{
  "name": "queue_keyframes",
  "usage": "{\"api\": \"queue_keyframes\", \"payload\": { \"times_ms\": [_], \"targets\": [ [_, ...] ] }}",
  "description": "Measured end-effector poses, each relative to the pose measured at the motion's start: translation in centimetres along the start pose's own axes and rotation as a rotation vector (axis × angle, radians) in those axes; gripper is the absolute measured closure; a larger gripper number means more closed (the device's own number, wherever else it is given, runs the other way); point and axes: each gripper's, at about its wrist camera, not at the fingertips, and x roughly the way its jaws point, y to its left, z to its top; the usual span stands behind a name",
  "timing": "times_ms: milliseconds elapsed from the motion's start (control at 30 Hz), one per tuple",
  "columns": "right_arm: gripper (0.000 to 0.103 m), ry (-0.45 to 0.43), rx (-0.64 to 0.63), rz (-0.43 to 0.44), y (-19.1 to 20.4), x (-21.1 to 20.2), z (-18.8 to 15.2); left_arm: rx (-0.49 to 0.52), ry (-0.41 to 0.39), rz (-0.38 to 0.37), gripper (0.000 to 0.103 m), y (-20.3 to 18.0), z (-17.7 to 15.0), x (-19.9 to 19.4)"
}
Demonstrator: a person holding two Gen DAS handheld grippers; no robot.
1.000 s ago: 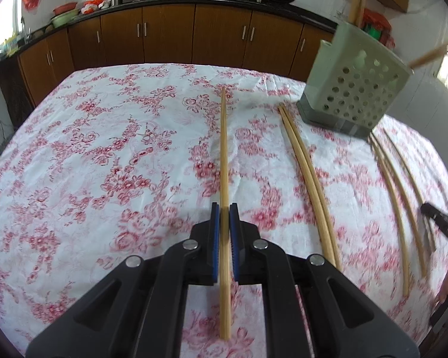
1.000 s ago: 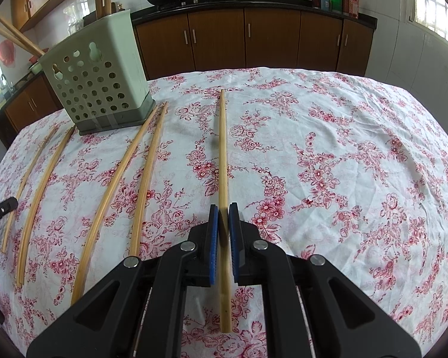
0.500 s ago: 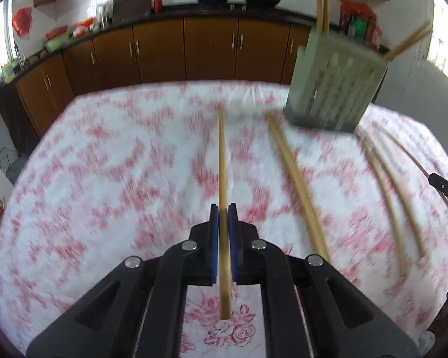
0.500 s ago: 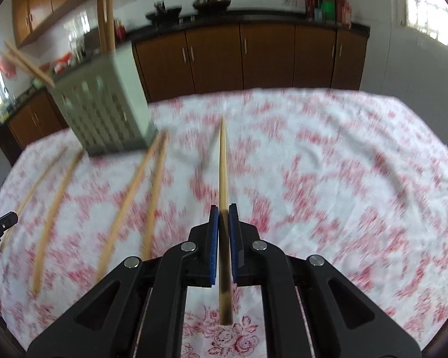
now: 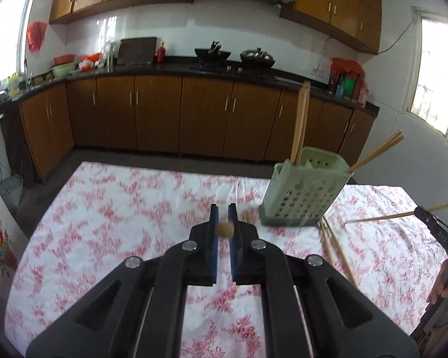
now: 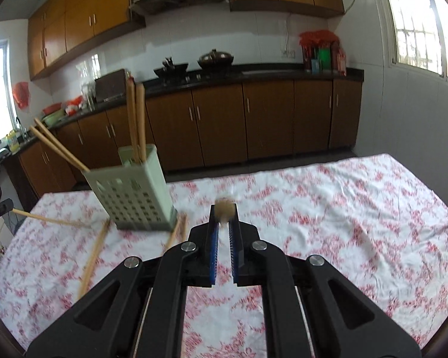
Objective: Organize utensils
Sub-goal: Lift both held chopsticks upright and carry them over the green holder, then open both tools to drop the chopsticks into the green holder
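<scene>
The left hand-held gripper point(image 5: 223, 223) pinches a chopstick point(image 5: 224, 229) end-on between its pads, above the table point(image 5: 104, 238). To its right stands the green holder point(image 5: 304, 194). The right hand-held gripper point(image 6: 223, 222) likewise clamps its chopstick point(image 6: 225, 208), holder to its left.

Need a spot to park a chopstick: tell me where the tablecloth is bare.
Bare: tablecloth right of the utensil holder, and its far-left stretch. Crowded: loose chopsticks lie around the holder's base and toward the near edge.
</scene>
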Motion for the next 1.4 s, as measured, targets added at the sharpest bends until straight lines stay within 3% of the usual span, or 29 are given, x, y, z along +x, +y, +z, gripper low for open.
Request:
{"api": "queue_keyframes", "payload": {
  "times_ms": [367,533,667,833,1133,1400],
  "targets": [
    [0.095,-0.188,-0.015,0.148,3.6,-4.1,5.9,0.058,-0.128,-0.059,0.095,-2.9,4.4,-3.9],
    [0.095,-0.307,-0.006,0.215,5.8,-5.4,8.4,0.063,-0.234,-0.101,0.095,-5.5,7.5,-5.7],
    [0.095,-0.4,-0.003,0.222,6.8,-5.2,9.8,0.03,-0.322,-0.142,0.095,-7.3,9.9,-6.3],
    [0.095,-0.478,0.032,0.203,7.1,-2.7,11.0,0.011,-0.39,-0.133,0.095,-9.2,12.1,-4.5],
    [0.095,-0.435,0.048,0.172,7.2,2.6,9.5,0.002,-0.309,-0.126,0.095,-9.9,10.8,2.7],
    [0.094,-0.348,0.054,0.202,6.8,2.5,8.0,0.0,-0.248,-0.131,0.095,-9.2,9.4,4.8]
  ]
}}
